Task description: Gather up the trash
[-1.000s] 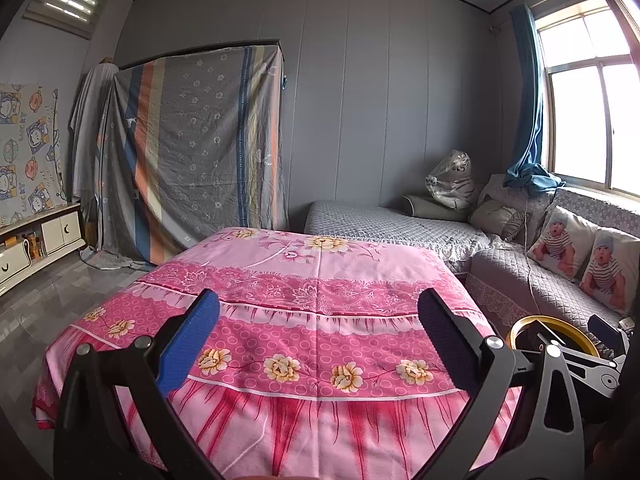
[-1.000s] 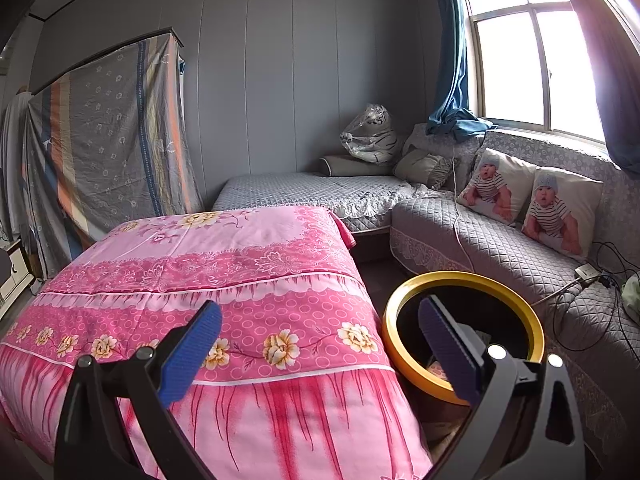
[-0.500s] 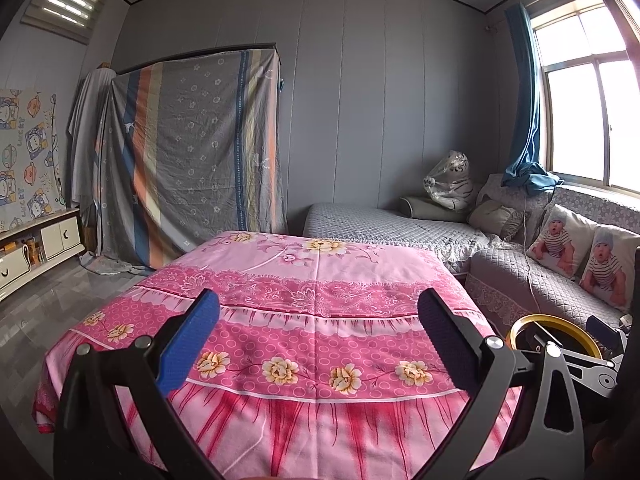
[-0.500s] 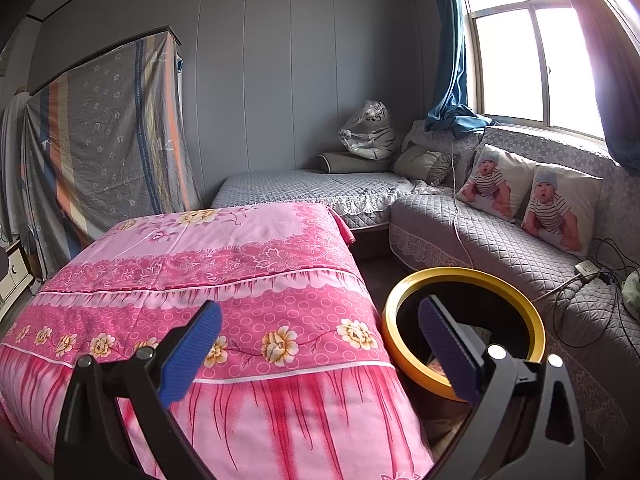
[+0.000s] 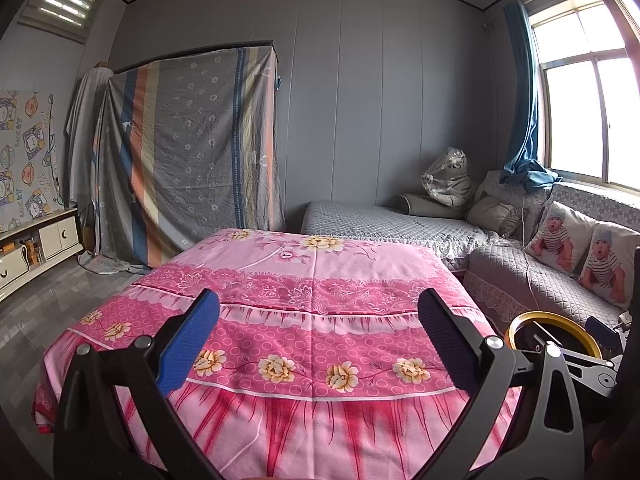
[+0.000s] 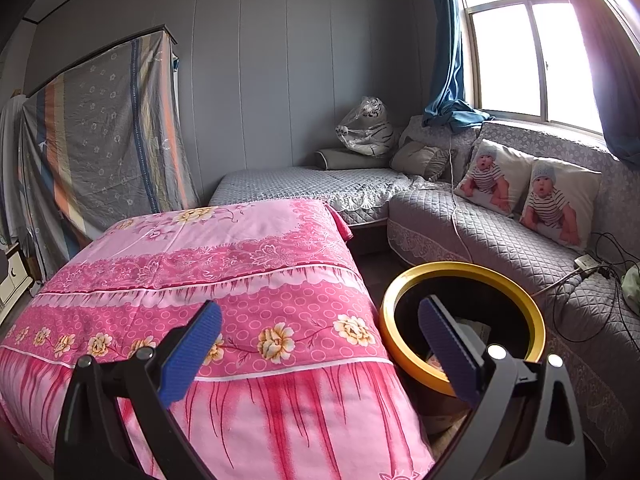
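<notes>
Spread wide and empty, the jaws of the left gripper (image 5: 318, 336) frame nothing but the pink floral bedspread (image 5: 304, 280), which shows no litter anywhere in the left wrist view. At about four o'clock from that gripper sits the gold-rimmed trash bin (image 5: 516, 326), partly hidden behind the gripper's own frame and part of the other tool; it stands on the floor between the bed and the grey quilted sofa (image 5: 520, 280), probably so that either hand can reach it.

From the right wrist, the right gripper (image 6: 320, 340) is likewise fully parted and carries nothing. Its right finger overlaps the bin's mouth (image 6: 400, 288) at four o'clock, and some paper-like scraps (image 6: 476, 330) lie inside. With no loose trash in sight, collecting looks done or paused for a search.
</notes>
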A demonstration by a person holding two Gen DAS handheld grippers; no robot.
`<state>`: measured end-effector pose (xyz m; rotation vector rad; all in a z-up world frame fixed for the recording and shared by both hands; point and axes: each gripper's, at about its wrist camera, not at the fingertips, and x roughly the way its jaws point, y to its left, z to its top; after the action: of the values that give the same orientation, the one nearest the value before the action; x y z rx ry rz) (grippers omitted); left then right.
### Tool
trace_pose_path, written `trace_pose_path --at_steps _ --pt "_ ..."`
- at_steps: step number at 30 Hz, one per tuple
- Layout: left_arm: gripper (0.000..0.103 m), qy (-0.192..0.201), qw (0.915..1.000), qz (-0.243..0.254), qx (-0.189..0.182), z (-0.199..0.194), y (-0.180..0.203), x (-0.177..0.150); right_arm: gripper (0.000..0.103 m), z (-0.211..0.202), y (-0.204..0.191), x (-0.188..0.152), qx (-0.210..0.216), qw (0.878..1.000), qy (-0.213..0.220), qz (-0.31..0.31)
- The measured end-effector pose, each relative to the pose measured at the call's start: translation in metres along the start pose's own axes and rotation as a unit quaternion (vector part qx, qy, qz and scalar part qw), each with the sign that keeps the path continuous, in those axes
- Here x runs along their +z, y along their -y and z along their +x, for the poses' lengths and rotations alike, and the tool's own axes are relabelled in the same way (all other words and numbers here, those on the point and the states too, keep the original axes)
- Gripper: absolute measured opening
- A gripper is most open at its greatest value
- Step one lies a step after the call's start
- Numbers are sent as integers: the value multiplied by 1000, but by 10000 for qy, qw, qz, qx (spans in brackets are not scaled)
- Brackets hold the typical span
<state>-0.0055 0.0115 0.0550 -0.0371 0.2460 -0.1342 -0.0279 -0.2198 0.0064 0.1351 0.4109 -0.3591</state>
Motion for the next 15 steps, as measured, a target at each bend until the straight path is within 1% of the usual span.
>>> trace_pose_path --at_steps 15 --pt "95 -31 10000 35 -76 3 3 -1 95 5 5 -1 -17 9999 -76 67"
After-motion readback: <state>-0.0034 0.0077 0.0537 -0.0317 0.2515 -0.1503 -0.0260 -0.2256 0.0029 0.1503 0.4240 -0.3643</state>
